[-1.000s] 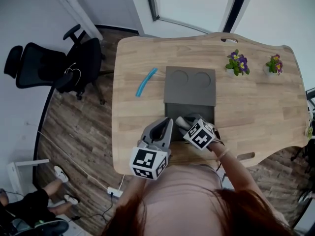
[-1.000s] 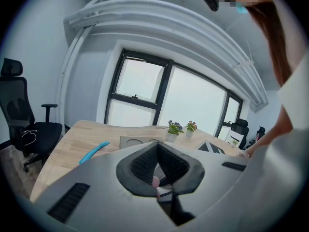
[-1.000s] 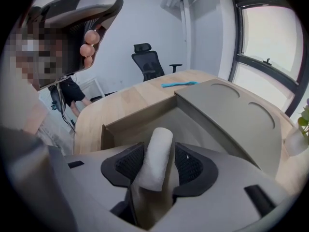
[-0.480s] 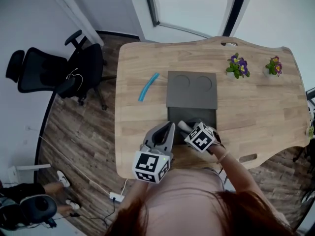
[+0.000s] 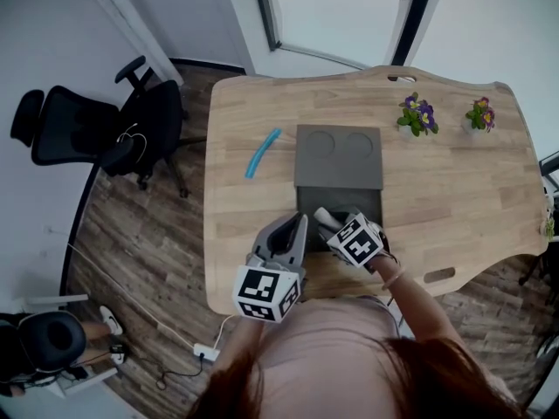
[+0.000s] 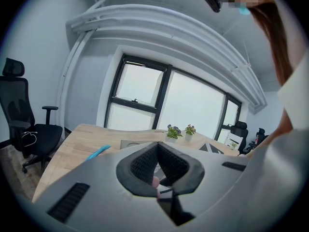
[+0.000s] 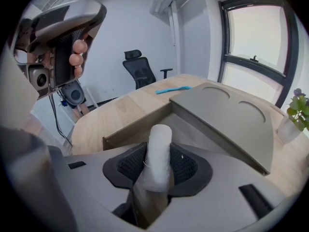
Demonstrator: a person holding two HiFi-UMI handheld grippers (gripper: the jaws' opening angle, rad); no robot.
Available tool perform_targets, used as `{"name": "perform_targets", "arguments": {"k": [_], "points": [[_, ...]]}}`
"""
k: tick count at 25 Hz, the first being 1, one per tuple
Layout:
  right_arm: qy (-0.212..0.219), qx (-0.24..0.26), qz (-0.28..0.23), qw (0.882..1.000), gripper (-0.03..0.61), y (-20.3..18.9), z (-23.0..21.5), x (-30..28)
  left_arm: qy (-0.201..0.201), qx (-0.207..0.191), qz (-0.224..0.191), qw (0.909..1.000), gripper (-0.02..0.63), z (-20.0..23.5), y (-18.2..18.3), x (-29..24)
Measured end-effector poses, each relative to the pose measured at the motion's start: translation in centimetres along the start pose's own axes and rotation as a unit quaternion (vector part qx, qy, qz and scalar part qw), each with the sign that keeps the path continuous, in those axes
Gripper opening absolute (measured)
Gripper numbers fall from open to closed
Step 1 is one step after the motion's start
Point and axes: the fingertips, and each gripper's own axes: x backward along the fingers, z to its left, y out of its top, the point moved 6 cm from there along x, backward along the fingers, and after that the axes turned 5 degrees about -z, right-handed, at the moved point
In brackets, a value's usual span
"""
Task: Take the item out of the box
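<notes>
A grey box (image 5: pixel 306 201) lies open on the wooden table, its lid (image 5: pixel 339 155) folded away from me. My right gripper (image 5: pixel 328 223) reaches down into the box's near end. In the right gripper view its jaws have just been closing, and the pads now touch both sides of a white roll (image 7: pixel 158 151) that stands up between them. The roll's tip (image 5: pixel 320 216) shows beside the marker cube. My left gripper (image 5: pixel 293 227) hovers at the box's near left corner, shut and holding nothing; in its own view (image 6: pixel 157 151) the pads meet in a point.
A blue strip (image 5: pixel 261 151) lies on the table left of the lid. Two small potted flowers (image 5: pixel 418 113) (image 5: pixel 482 114) stand at the far right. A black office chair (image 5: pixel 96 129) is on the floor beyond the table's left edge.
Both grippers keep their places at the box. A person on the floor at the lower left has shifted.
</notes>
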Motion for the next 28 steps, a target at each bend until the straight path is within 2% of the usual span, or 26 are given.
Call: {"name": "perform_targets", "arguments": {"k": [8, 15, 20, 28], "points": [[-0.033, 0.014, -0.048, 0.998, 0.141, 1.0, 0.5, 1.9, 0.001, -0.004, -0.012, 0.9999, 0.0, -0.4, 0.3, 1.2], [-0.052, -0.033, -0.106, 0.993, 0.138, 2.0, 0.8, 3.9, -0.004, -0.013, -0.022, 0.9997, 0.0, -1.0, 0.9, 2.4], [-0.075, -0.038, -0.133, 0.988, 0.138, 2.4, 1.2, 5.3, -0.01, -0.026, -0.03, 0.9992, 0.0, -1.6, 1.1, 3.3], [-0.103, -0.074, -0.178, 0.976, 0.138, 2.6, 1.9, 8.1, -0.031, -0.041, -0.035, 0.998, 0.0, -2.7, 1.5, 4.7]]}}
